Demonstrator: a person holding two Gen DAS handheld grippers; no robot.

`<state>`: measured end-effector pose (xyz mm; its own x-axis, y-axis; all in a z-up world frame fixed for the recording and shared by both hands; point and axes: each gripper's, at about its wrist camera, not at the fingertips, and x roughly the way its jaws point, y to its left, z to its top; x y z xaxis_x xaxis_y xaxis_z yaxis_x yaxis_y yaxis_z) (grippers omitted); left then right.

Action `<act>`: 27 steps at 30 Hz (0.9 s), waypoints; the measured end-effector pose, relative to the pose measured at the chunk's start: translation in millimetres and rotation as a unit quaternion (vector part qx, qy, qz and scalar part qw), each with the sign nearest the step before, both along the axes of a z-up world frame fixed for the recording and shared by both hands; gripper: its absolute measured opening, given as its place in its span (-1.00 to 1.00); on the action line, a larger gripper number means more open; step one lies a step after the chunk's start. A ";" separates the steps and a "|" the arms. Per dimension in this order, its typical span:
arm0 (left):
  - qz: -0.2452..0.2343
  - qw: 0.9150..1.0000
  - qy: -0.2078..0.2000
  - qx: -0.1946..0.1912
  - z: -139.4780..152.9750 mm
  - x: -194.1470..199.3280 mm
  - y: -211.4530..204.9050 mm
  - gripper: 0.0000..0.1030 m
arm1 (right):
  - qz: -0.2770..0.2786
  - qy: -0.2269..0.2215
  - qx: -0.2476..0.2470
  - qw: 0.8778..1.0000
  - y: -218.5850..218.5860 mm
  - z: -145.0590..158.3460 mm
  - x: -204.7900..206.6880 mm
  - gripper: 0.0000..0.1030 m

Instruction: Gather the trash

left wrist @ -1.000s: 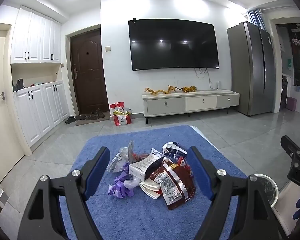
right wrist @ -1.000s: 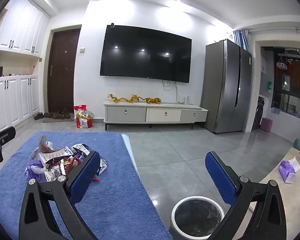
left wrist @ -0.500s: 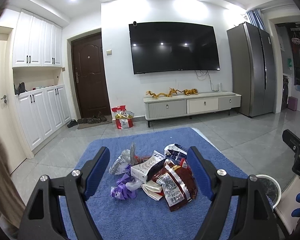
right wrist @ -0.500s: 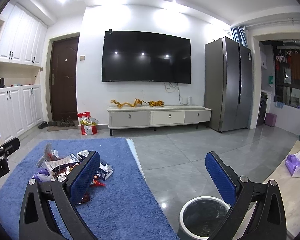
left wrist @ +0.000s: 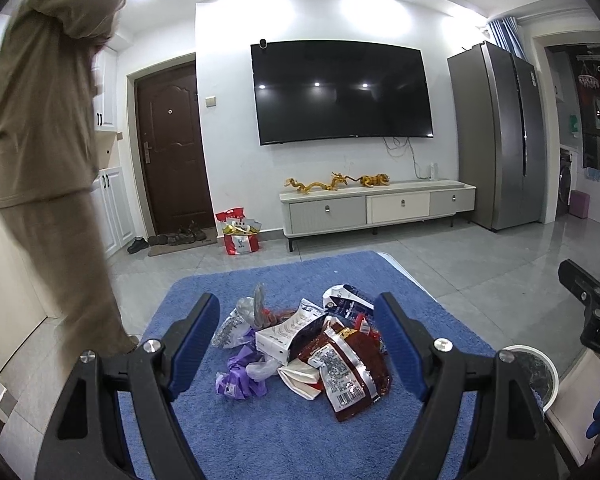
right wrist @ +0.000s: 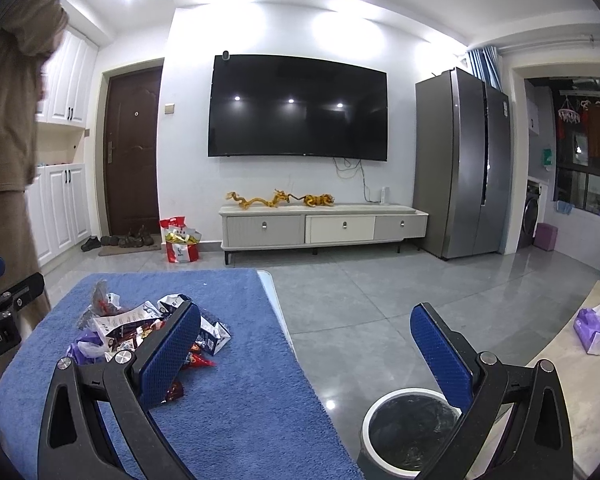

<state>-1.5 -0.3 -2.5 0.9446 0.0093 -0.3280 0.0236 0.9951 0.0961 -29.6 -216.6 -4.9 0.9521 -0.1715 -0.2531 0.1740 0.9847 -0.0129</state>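
Both hand-held grippers gape wide, empty; only the right view shows the purple tissue pack (right wrist: 590, 330).

Two tools – the left tool (left wrist: 298, 336) and the right tool (right wrist: 306, 354). One heap of wrappers (left wrist: 304, 340) on one blue towel (left wrist: 292, 436). One white-rimmed bin (right wrist: 410, 432), one television (right wrist: 298, 106), one fridge (right wrist: 462, 162) – and one person (left wrist: 44, 120).
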 end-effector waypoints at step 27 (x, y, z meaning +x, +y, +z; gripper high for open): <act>-0.001 0.999 0.016 -0.052 -3.6 9.8 57.1 0.54 | 0.012 0.035 -0.017 0.999 30.5 9.2 12.9 0.99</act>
<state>8.3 56.8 -6.1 0.9337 -0.0279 -0.3569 0.0269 0.9996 -0.0076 -16.7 -186.1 4.3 0.9361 -0.1577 -0.3143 0.1469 0.9874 -0.0581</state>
